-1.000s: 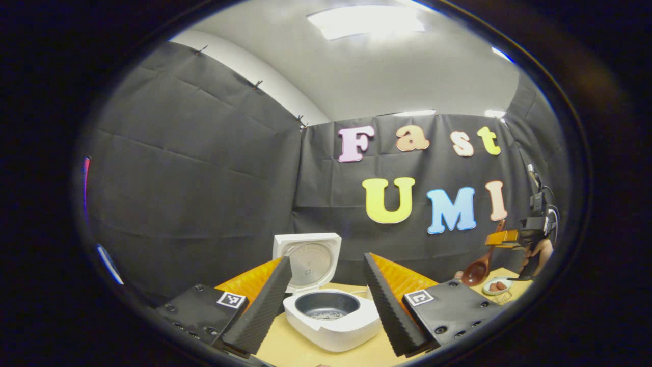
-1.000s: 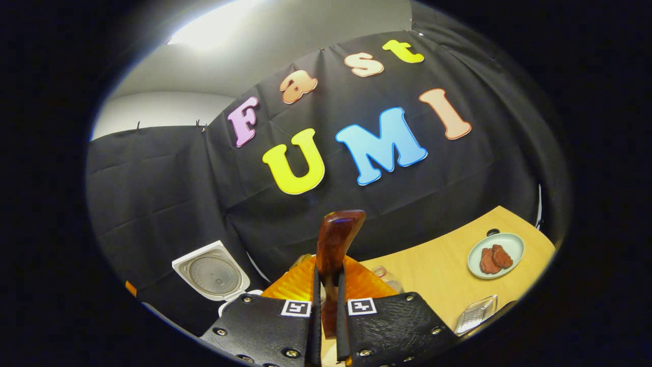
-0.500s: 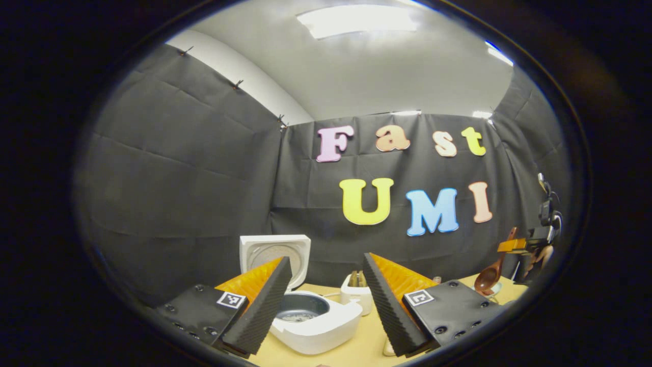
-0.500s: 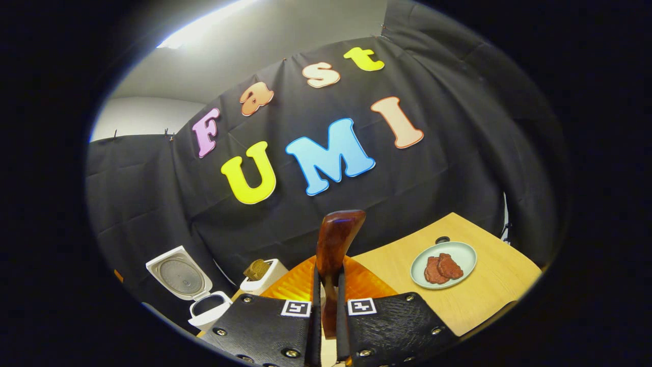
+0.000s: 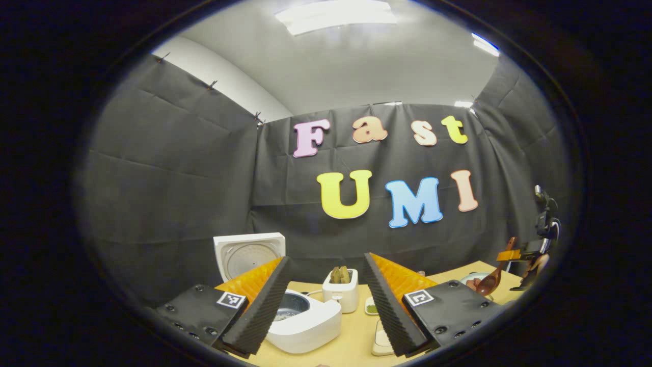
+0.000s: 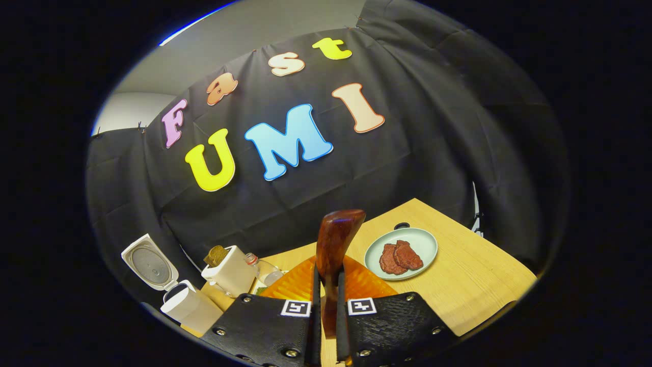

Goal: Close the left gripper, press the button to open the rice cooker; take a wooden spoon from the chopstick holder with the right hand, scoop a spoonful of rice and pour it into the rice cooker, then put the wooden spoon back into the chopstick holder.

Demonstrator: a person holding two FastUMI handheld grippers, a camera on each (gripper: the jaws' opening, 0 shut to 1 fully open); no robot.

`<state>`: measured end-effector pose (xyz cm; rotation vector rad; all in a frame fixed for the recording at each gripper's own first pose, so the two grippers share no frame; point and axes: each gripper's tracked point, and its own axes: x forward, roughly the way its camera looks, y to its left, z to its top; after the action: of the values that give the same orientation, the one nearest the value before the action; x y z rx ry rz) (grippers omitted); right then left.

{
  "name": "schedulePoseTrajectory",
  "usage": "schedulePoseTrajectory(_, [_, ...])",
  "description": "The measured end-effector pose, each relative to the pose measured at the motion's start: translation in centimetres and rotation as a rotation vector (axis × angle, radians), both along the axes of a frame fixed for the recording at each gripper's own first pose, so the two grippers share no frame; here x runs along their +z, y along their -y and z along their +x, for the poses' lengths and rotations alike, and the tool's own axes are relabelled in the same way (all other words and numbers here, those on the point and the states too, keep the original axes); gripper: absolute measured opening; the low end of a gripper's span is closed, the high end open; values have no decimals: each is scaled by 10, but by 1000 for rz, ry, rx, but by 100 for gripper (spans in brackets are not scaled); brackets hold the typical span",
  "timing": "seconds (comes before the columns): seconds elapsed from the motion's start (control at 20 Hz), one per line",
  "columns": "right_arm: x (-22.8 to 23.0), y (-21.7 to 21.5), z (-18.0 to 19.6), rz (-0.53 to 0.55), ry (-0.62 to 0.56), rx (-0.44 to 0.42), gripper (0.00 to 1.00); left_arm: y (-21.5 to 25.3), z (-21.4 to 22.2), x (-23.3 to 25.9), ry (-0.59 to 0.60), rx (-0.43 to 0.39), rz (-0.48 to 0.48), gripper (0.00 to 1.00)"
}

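Now: spoon in the right tongs, holder off to their left

Left gripper view: the left gripper (image 5: 326, 300) stands wide, holding nothing. Between and beyond its fingers sits the chopstick holder (image 5: 341, 295); the rice cooker (image 5: 305, 321), lid up, lies ahead and left. Far right, the right gripper (image 5: 514, 253) carries the wooden spoon (image 5: 491, 280), bowl hanging down.

Right gripper view: the right gripper (image 6: 326, 306) is clamped on the wooden spoon (image 6: 333, 255), handle end pointing up and forward. The chopstick holder (image 6: 229, 270) lies ahead-left, the rice cooker (image 6: 188, 306) farther left. Returning the spoon likely calls for a leftward swing.
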<state>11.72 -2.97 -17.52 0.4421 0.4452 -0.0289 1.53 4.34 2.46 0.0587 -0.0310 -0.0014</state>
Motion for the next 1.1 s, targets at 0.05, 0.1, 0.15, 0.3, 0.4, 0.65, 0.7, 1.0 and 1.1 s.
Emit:
schedulePoseTrajectory(0.05, [-10,4,-1,-4,-8,-8,12,3,1,1,-1,-4,5,99])
schedulePoseTrajectory(0.1, [-17,8,-2,-11,-18,-17,12,5,0,1,-1,-4,10,97])
schedulePoseTrajectory(0.15, [-26,10,-3,-11,-30,-21,12,7,1,2,-2,-5,12,98])
schedulePoseTrajectory(0.3, [-47,7,-9,5,-77,-13,12,8,2,-2,-4,0,23,98])
schedulePoseTrajectory(0.4, [-58,4,-13,23,-100,-4,13,7,3,-4,-8,5,13,98])
schedulePoseTrajectory(0.65, [-73,5,-27,84,-131,-11,19,1,11,-12,-21,16,-17,98])
schedulePoseTrajectory(0.7, [-73,9,-28,78,-132,-25,33,-1,12,-14,-24,18,-23,98])
schedulePoseTrajectory(1.0, [-48,36,-44,-114,-72,-67,98,-29,32,-17,-26,75,-24,98])
schedulePoseTrajectory(1.1, [-23,45,-51,-189,-27,-83,98,-40,42,-17,-27,89,-16,98])
